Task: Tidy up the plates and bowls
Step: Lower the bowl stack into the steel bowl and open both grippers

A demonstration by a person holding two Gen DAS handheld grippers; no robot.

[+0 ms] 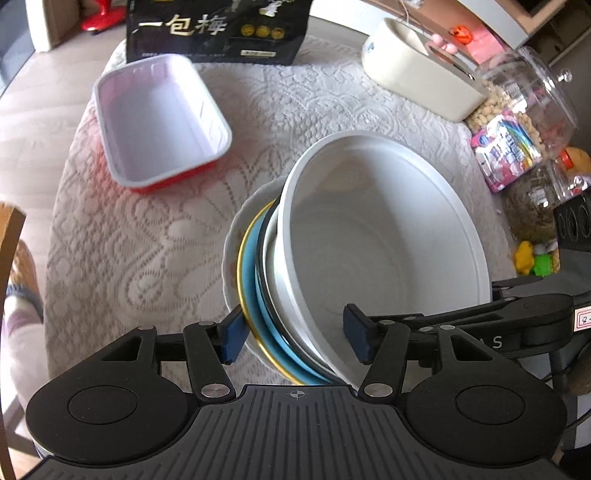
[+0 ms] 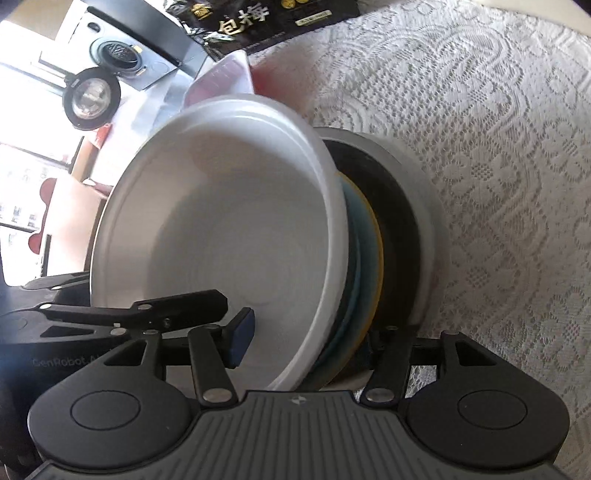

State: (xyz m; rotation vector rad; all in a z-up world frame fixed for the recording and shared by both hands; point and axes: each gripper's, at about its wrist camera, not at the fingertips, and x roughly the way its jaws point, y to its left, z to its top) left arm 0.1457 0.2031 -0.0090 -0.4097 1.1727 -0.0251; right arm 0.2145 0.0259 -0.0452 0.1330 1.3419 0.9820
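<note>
Left gripper: blue pads straddle the near edge of a stack of dishes, one pad outside against the bottom plate's rim, the other inside the top bowl. Jaws clenched on the stack. Right gripper: one pad inside the same bowl, the other behind the plate edges and mostly hidden; it grasps the stack from the opposite side.

Stack, top down: large white round plastic bowl, a dark-rimmed dish under it, a light blue plate with gold rim, and a white ceramic plate at the bottom. The stack appears tilted in both views; whether it touches the cloth cannot be told.

Beneath lies a white lace tablecloth. Farther back on the left sits a red rectangular tray with white interior, well apart from the stack. Behind it stands a black snack bag with gold characters. Far right: a cream oval tissue holder and a clear jar of snacks.
</note>
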